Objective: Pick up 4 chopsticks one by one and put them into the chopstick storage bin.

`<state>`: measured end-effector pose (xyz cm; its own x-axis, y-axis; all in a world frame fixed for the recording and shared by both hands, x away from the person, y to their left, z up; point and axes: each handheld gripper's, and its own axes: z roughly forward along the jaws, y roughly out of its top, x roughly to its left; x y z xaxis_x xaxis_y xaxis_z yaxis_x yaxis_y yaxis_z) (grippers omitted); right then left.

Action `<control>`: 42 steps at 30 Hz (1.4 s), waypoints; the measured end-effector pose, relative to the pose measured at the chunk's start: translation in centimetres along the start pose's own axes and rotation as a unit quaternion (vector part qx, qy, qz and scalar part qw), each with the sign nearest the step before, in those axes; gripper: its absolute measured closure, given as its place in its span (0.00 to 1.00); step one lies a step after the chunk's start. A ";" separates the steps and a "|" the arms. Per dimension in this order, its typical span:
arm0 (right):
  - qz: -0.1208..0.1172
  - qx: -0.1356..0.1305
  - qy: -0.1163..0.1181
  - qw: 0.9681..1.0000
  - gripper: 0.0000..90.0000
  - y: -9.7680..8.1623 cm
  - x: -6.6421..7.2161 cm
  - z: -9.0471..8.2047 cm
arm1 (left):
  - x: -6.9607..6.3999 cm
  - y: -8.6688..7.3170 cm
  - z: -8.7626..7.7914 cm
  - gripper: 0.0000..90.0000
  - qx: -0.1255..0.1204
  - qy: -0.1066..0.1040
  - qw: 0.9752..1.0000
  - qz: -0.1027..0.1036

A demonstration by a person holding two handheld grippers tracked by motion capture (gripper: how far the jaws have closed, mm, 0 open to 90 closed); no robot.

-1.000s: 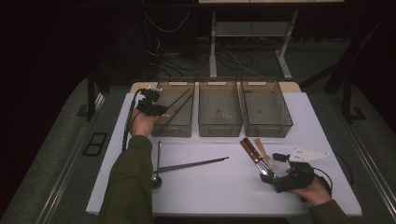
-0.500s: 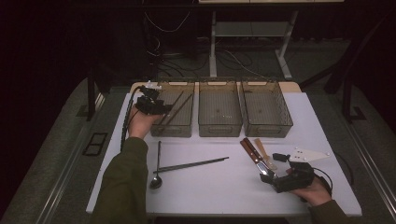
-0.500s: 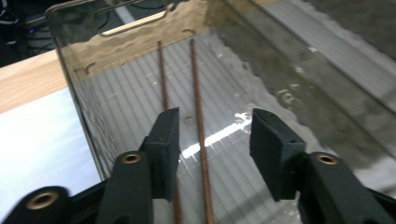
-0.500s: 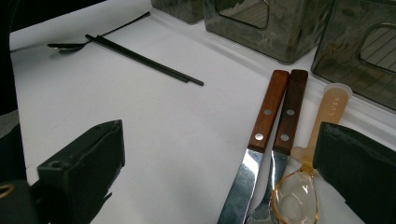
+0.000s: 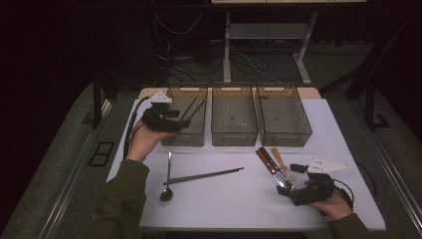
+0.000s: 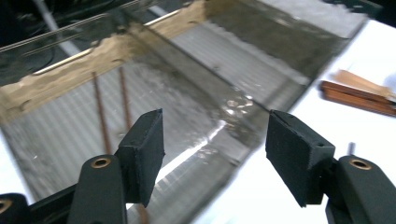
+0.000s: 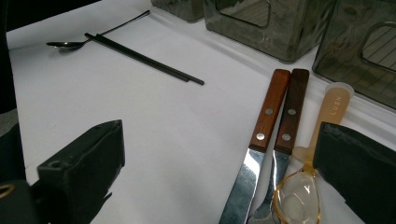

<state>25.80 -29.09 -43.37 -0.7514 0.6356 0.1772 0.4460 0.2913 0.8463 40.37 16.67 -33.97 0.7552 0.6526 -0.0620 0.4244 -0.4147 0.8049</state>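
- Left gripper is held over the near edge of the left bin, its jaws apart with nothing between the pads; they have just been opening.
- Two brown chopsticks are seen lying in that left bin, side by side on its ribbed floor, well clear of the pads; the same pair shows as thin reddish rods in the left gripper view.
- Right gripper is rested low on the white table at the near right, jaws spread wide and empty.
- Between those jaws, farther off in the right gripper view, two knives with wooden handles are laid side by side, touching, blades toward the camera.
- Just beside the knives an amber plastic spoon is laid, its bowl near the right pad; whether they touch cannot be told.
- Black chopsticks are laid together across the middle of the table, between the two hands.
- A metal spoon is set just left of them, handle pointing toward the bins, bowl toward the person; its handle is crossed by the chopstick tips in the right gripper view.
- Middle bin and right bin are stood in a row with the left one along the far side of the table.
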 end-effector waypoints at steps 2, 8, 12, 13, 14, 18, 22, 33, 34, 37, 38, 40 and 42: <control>0.000 0.000 0.000 1.000 0.03 0.0 0.0 0.0 | -0.8 -0.3 -0.2 0.38 0.002 -0.013 1.000 0.007; 0.000 0.001 0.000 1.000 0.03 0.0 0.1 0.1 | -3.0 -1.3 -0.3 0.35 0.014 -0.045 0.998 0.033; 0.002 0.002 0.001 1.000 0.03 0.0 0.1 0.0 | -4.2 -2.3 -0.3 0.36 0.017 -0.058 0.997 0.042; 0.003 0.002 0.001 1.000 0.03 0.0 0.1 0.0 | -4.4 -2.7 -0.3 0.37 0.017 -0.060 0.997 0.044; 0.000 0.001 0.001 1.000 0.03 0.0 0.1 0.0 | -4.7 -3.0 -0.3 0.38 0.019 -0.064 0.997 0.045; 0.000 0.001 0.000 1.000 0.03 0.0 0.1 0.0 | -5.5 -4.2 -0.3 0.43 0.024 -0.068 0.996 0.056; -0.001 0.000 0.000 1.000 0.03 0.0 0.1 0.1 | -6.2 -5.4 0.0 0.48 0.029 -0.078 0.995 0.060; -0.003 0.001 -0.001 1.000 0.03 0.0 0.1 0.1 | -7.6 -8.0 1.5 0.67 0.060 -0.096 0.990 0.085; -0.003 0.001 0.000 1.000 0.03 0.0 0.1 0.1 | -7.7 -8.0 1.8 0.69 0.066 -0.101 0.989 0.088; -0.004 0.001 -0.001 1.000 0.03 0.0 0.1 0.1 | -8.1 -8.2 2.7 0.74 0.082 -0.110 0.986 0.096; -0.003 0.002 0.000 1.000 0.03 0.0 0.1 0.1 | -8.2 -8.3 3.1 0.74 0.089 -0.112 0.985 0.099; -0.002 0.004 0.000 1.000 0.03 0.0 0.1 0.1 | -8.5 -8.4 3.7 0.76 0.100 -0.110 0.983 0.107; -0.001 0.004 0.001 1.000 0.03 0.0 0.2 0.2 | -8.5 -8.5 4.2 0.78 0.108 -0.110 0.982 0.113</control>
<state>25.75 -28.88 -43.43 -0.7535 0.6335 0.1757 0.4480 0.2992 0.8425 32.43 12.03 -42.74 0.9216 0.3860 -0.0412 0.3121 -0.6736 0.6699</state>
